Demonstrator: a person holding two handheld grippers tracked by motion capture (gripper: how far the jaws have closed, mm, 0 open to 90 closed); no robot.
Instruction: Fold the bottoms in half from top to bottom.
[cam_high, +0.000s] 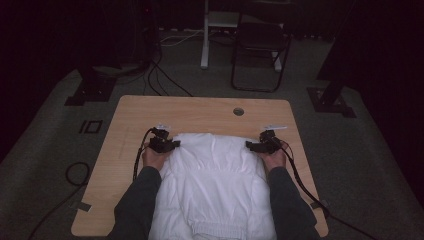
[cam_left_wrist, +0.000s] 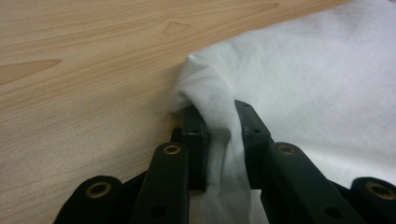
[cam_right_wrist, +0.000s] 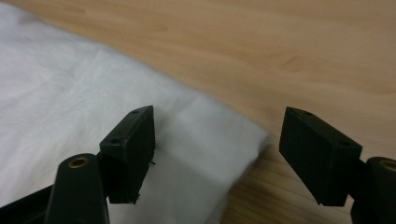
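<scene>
The white garment (cam_high: 212, 175) is soft and limp; left hand-held gripper (cam_left_wrist: 219, 135) pinches its nine-o'clock corner, right hand-held gripper (cam_right_wrist: 217, 149) gapes wide at three o'clock.

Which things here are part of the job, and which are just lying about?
In the job:
white garment, spread on the table
left gripper, shut on a bunched corner of it
right gripper, open over the other corner

Lying about:
folding chair
white stand
floor cables
</scene>
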